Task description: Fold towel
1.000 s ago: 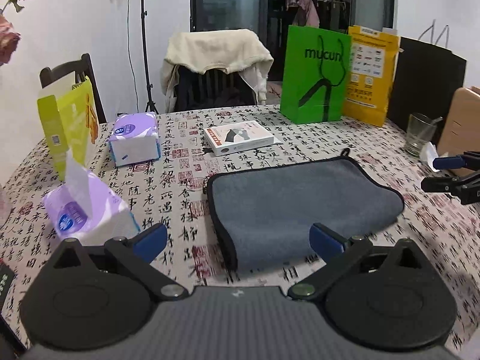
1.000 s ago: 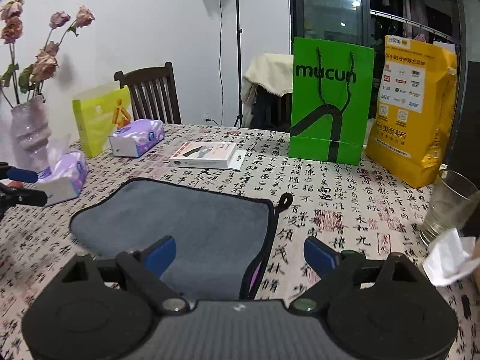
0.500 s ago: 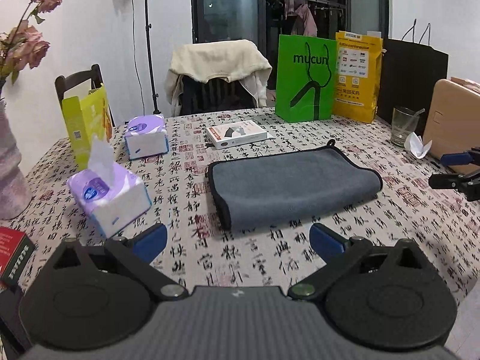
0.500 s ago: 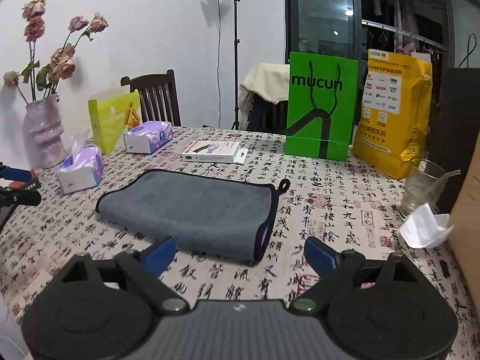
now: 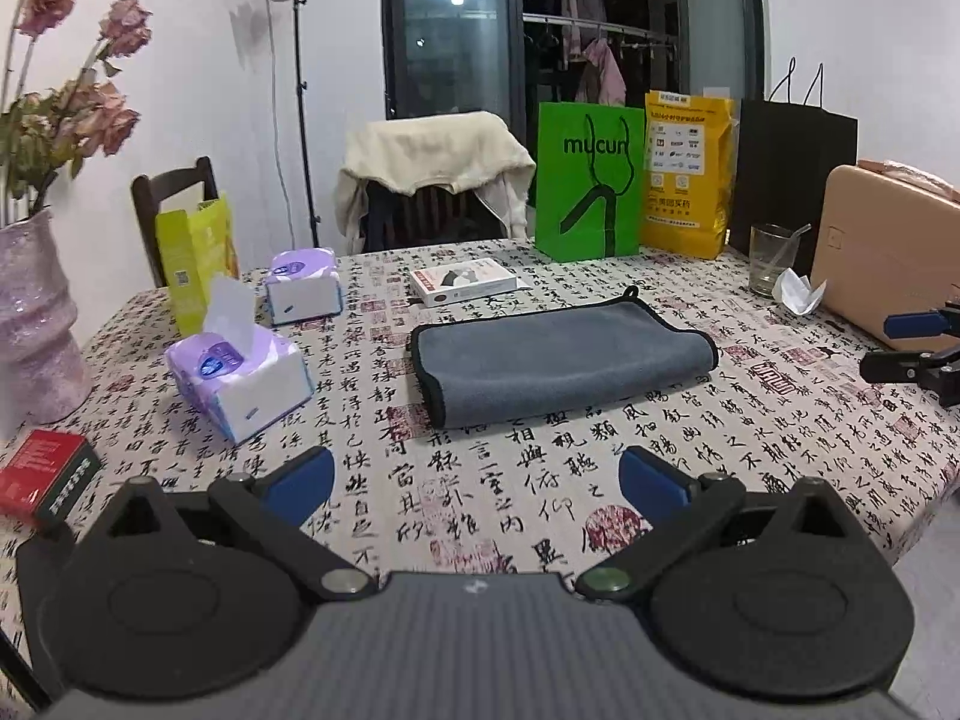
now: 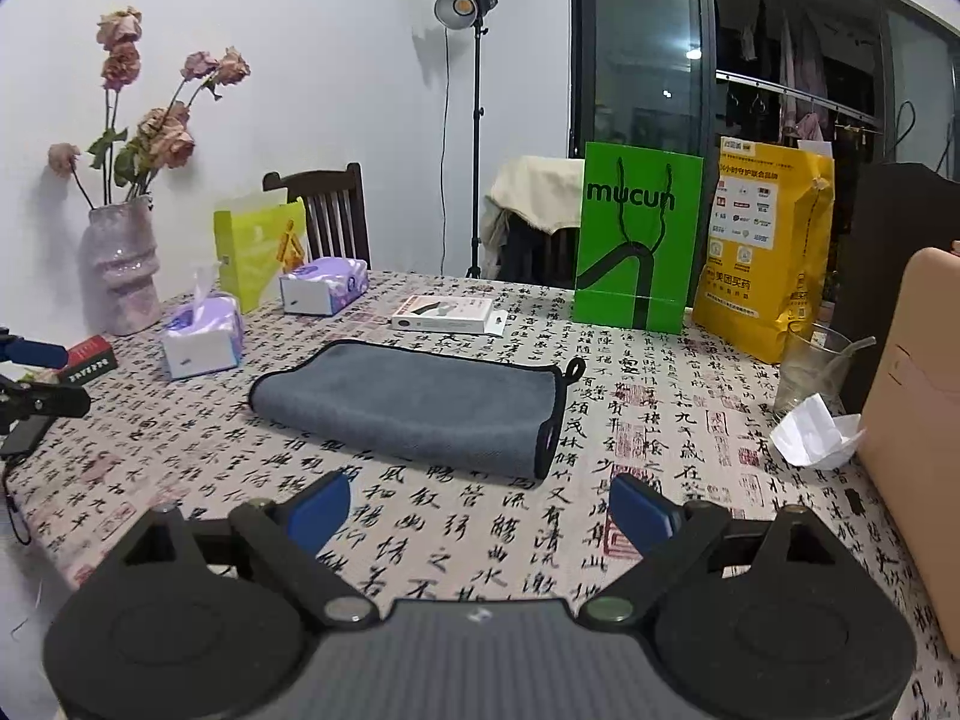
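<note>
A grey towel with black trim (image 5: 558,360) lies folded flat on the printed tablecloth at mid-table; it also shows in the right wrist view (image 6: 414,402). My left gripper (image 5: 477,483) is open and empty, held above the near table edge, well short of the towel. My right gripper (image 6: 480,507) is open and empty, also back from the towel. The right gripper's fingers (image 5: 912,348) show at the right edge of the left wrist view, and the left gripper's fingers (image 6: 36,372) show at the left edge of the right wrist view.
Two purple tissue boxes (image 5: 240,378) (image 5: 300,288), a pink vase (image 5: 30,330) and a red box (image 5: 45,474) stand left. A white box (image 5: 462,282), green bag (image 5: 591,180), yellow bag (image 5: 687,174), glass (image 5: 771,261), crumpled paper (image 6: 813,432) and tan case (image 5: 888,258) stand behind and right.
Both grippers have drawn back and up from the towel, which now looks smaller and farther away. The towel lies still. Both stay open.
</note>
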Action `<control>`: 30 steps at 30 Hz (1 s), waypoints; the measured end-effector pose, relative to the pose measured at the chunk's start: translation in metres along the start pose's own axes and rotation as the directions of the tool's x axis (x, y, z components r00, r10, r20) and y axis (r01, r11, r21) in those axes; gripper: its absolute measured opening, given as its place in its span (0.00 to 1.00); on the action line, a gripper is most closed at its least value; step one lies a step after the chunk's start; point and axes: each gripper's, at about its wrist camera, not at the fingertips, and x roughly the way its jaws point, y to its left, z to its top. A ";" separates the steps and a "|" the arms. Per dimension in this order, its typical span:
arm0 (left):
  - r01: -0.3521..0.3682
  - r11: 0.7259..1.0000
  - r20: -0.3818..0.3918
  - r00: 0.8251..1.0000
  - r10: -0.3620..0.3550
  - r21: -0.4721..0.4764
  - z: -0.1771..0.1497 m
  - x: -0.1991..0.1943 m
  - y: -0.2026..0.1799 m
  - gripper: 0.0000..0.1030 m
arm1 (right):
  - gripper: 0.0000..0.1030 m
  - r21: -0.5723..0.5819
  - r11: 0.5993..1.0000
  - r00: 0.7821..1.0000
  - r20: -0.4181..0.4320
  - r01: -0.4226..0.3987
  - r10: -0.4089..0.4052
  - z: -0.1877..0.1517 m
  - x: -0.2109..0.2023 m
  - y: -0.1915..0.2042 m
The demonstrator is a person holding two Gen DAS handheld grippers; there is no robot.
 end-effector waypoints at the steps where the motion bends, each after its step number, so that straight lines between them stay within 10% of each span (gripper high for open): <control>1: -0.001 1.000 0.003 1.000 0.001 0.000 -0.003 -0.004 -0.001 1.00 | 0.91 0.005 1.000 1.000 0.005 0.000 0.000 -0.003 -0.005 0.002; 30: 0.022 1.000 0.113 0.993 -0.023 0.014 -0.069 -0.085 -0.047 1.00 | 0.99 0.094 0.995 0.991 0.134 -0.036 0.023 -0.072 -0.097 0.059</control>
